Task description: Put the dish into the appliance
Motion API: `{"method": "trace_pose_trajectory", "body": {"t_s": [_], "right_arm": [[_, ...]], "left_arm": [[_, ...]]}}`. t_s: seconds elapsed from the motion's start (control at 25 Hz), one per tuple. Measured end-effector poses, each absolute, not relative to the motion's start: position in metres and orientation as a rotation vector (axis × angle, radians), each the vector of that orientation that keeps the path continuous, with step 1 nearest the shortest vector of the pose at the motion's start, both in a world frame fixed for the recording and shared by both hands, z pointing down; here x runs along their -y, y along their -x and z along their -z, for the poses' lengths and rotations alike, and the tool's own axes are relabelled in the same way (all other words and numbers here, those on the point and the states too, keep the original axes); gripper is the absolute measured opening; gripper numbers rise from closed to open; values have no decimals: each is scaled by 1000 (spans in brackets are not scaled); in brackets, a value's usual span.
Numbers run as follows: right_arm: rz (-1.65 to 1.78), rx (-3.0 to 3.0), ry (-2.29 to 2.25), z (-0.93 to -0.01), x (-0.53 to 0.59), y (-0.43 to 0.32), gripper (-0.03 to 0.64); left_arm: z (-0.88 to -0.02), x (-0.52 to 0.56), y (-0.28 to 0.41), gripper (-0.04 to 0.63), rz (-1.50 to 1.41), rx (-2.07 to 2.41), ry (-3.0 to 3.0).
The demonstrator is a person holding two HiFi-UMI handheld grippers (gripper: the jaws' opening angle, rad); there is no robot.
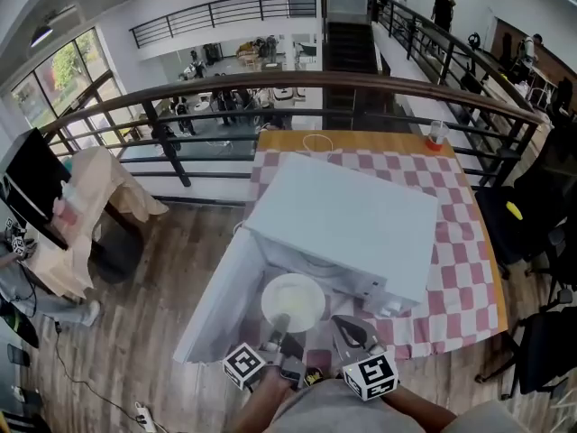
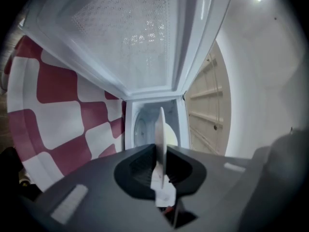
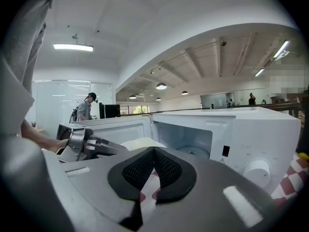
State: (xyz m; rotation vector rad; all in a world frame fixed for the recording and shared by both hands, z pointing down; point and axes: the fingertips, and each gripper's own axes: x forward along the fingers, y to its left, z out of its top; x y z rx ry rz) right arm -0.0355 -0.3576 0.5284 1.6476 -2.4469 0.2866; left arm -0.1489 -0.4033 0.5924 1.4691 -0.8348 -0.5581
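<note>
White dish (image 1: 293, 302) is gripped by its near rim in left claw (image 1: 278, 325), clenched on it. It hangs level just in front of the open microwave (image 1: 347, 224), above the checked cloth (image 1: 469, 251) on the desk. Door (image 1: 221, 305) is swung wide to the left. Right claw (image 1: 341, 325) hovers beside the dish w/ pads pressed together, nothing between them.

Step in hand, as I judge it: carry the dish into the cavity. To do it well, hold it level, aim at the middle of the opening, clear the door and frame on both sides, lower onto the turntable (image 3: 193, 152) before letting go. Right claw should stay out of the way.

Left gripper view shows the dish (image 2: 161, 139) edge-on, lined up w/ the cavity behind it.

Hard to tell: head view hides the cavity under the microwave's top; whether the dish holds food isn't clear; person's arms are cut off at the bottom edge.
</note>
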Motion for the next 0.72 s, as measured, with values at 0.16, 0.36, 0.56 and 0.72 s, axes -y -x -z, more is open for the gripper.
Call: {"method": "trace_pose_trajectory", "body": {"t_s": [0.16, 0.36, 0.56, 0.72], "right_arm": [[-280, 2418, -1678, -527, 360, 37, 0], [-246, 2392, -1690, -523, 364, 33, 0], [-224, 2384, -1698, -520, 370, 31, 0], [-218, 2393, -1693, -519, 380, 33, 0]], "left_arm": [[-605, 417, 142, 31, 518, 817, -1483], [-628, 447, 122, 31, 480, 806, -1463], [-639, 483, 99, 31, 443, 803, -1463], [-643, 513, 82, 31, 430, 806, -1458]]}}
